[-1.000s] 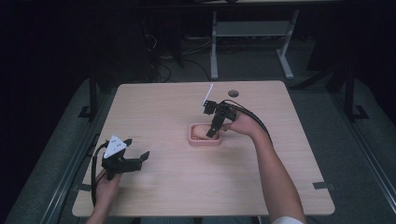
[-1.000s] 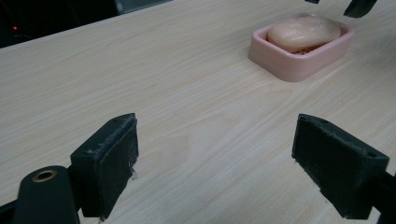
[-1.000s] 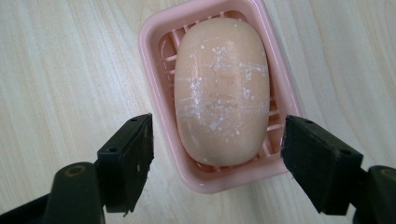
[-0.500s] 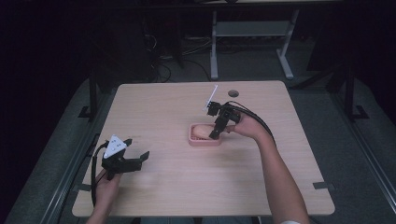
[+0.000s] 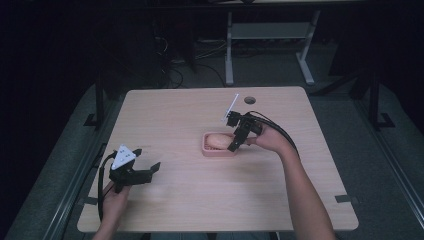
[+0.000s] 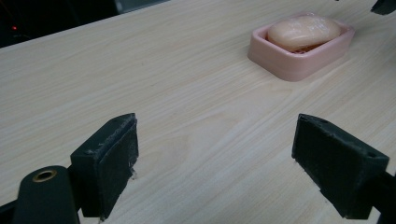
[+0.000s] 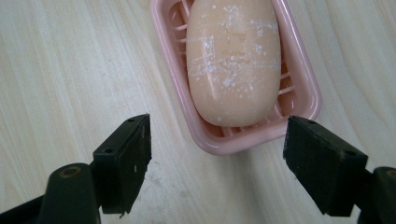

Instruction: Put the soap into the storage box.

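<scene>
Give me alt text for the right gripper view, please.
A peach soap bar lies in a pink slatted soap dish on a pale wood table, with the open right gripper poised over the dish's near end.

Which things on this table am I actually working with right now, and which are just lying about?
In play:
- peach oval soap bar
- pink plastic slatted soap dish holding it
- right gripper, open, at the dish's near end

Lying about:
- left gripper, open over bare light wooden table
- white stick behind the dish

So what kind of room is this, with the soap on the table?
Probably a lab or workshop, not a bathroom: the soap in its pink dish sits on a bare wooden table, with cables on the dark floor behind.
</scene>
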`<control>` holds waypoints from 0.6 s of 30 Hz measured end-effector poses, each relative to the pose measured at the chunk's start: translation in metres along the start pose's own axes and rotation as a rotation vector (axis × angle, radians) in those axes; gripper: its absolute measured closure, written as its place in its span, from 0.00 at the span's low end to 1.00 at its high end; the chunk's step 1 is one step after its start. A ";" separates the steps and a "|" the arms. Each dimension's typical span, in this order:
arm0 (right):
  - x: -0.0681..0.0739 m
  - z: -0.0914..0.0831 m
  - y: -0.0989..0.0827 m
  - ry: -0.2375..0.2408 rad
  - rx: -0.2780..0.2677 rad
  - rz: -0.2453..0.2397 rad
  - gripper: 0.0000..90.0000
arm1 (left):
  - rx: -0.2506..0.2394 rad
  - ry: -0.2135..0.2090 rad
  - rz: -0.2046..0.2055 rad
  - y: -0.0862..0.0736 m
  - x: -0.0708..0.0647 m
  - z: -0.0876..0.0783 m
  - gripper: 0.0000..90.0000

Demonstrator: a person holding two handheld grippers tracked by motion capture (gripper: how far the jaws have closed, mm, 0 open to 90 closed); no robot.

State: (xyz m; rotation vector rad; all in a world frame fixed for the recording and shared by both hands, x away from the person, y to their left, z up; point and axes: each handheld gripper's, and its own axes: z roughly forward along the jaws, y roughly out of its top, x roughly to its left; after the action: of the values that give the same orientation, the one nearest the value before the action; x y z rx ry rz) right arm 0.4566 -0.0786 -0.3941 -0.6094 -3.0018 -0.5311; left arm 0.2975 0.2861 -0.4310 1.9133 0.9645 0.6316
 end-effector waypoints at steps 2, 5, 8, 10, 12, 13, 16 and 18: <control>0.000 0.000 -0.003 0.005 0.000 0.002 0.25 | 0.000 0.000 0.001 0.000 0.000 0.000 0.16; 0.002 0.000 -0.004 0.005 0.012 0.001 0.25 | 0.001 0.001 0.000 0.000 0.000 0.000 0.16; 0.004 -0.002 -0.006 0.003 -0.005 -0.003 0.25 | 0.001 0.000 0.002 0.000 0.000 0.000 0.16; 0.005 -0.002 -0.008 0.002 -0.002 0.001 0.25 | 0.001 0.000 0.002 0.000 0.000 0.000 0.16; 0.005 -0.002 -0.010 0.004 -0.003 0.002 0.25 | 0.001 0.000 0.003 0.000 0.000 0.000 0.16; 0.005 -0.002 -0.010 0.004 -0.003 0.002 0.25 | 0.001 0.000 0.003 0.000 0.000 0.000 0.16; 0.005 0.000 -0.015 0.008 0.001 0.012 0.25 | 0.002 0.000 0.002 0.000 0.000 0.000 0.16; 0.005 0.001 -0.016 0.009 0.001 0.011 0.25 | 0.001 0.000 0.003 0.000 0.000 0.000 0.16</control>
State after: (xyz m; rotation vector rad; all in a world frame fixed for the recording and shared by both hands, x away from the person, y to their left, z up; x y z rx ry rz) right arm 0.4461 -0.0904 -0.3993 -0.6211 -2.9887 -0.5305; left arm 0.2976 0.2859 -0.4312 1.9159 0.9618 0.6330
